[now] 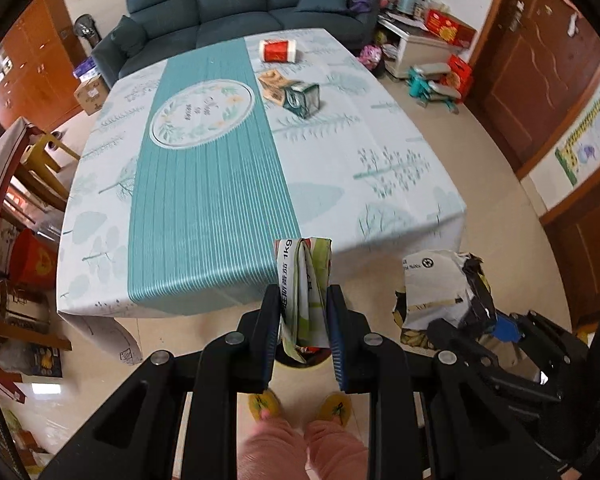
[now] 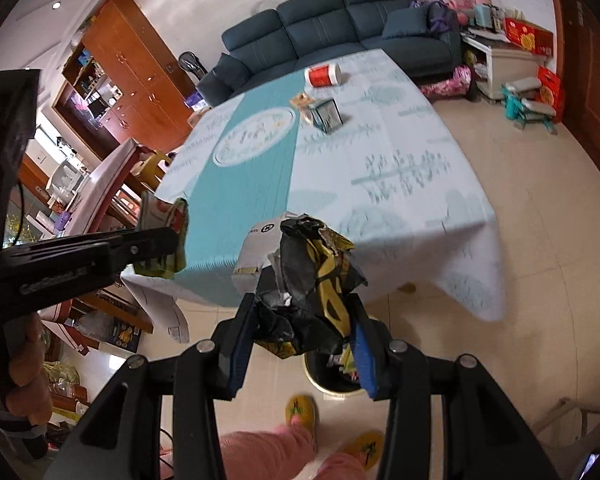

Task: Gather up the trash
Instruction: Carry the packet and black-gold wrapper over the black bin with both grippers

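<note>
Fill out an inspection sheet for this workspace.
Surface: table with teal-and-white cloth, mostly bare.
Job's things: folded green-and-white packet and crumpled black-and-yellow wrapper, both held; dark bin on the floor beneath.
Clutter: red-and-white roll, green carton, tan wrapper on the table.
Grippers: left gripper shut on packet; right gripper shut on wrapper.
Cables: nothing seen.
Surroundings: blue sofa, wooden cabinets.

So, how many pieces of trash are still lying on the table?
3, all at the far right of the table: a red and white package near the sofa end, a teal carton, and a tan wrapper against it. More may hide behind them.
</note>
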